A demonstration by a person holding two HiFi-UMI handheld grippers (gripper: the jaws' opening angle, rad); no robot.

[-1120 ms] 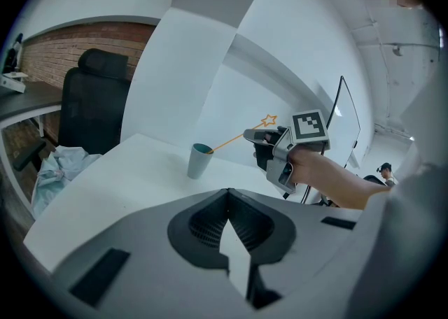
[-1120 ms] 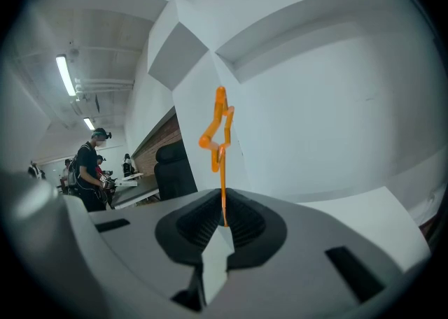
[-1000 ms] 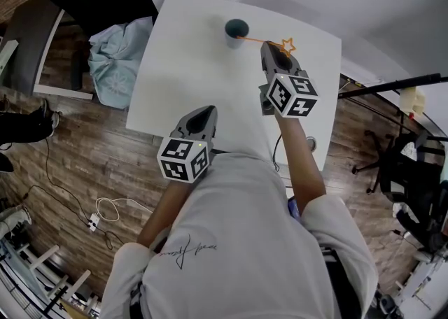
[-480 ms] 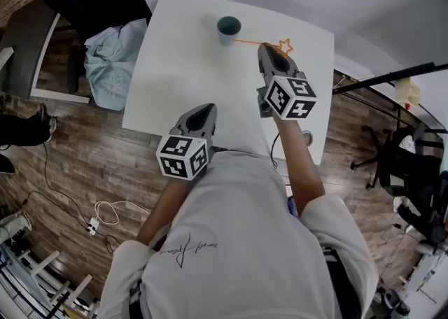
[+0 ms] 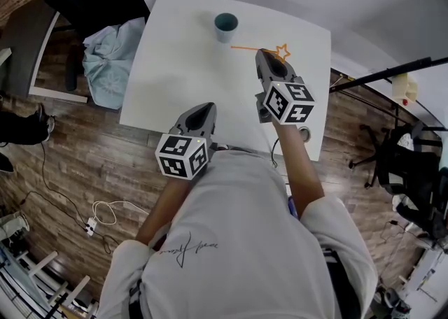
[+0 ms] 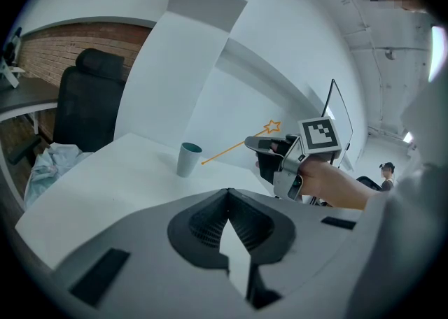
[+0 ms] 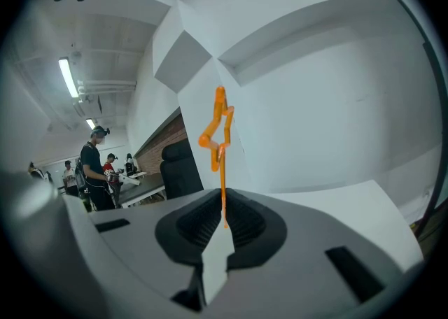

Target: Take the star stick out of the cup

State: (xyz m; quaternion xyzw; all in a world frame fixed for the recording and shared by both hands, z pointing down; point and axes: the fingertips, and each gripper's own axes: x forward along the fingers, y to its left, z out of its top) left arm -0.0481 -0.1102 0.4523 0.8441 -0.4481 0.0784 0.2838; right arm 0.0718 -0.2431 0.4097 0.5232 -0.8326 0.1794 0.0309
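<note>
- Star stick [image 5: 246,48] is pinched in the right gripper [image 5: 261,54] close to its star end. Most of the thin orange stem hangs unsupported to that gripper's left.
- Its free tip looks clear of the teal cup [image 5: 225,26], though only just beside it. The cup stands upright ahead and to the left of the right gripper on the white table [image 5: 175,73].
- Risk: a swing to the left or a dip could sweep that long free end into the cup wall and tip the light cup over.
- Risk: the grip sits on a narrow stem near one end, so the stick could pivot or slide between the jaws if it is jolted or the squeeze eases.
- Risk: the star [image 7: 215,132] stands just past the jaw tips and could catch on them if the stick slips backward.
- In the right gripper view, the jaws are closed tight on the stem [image 7: 223,192], which rises out of the slit between them.
- Left gripper [image 6: 227,194] hangs back, nearer the person and well apart from the cup and stick. Its jaws are closed together with nothing between them.
</note>
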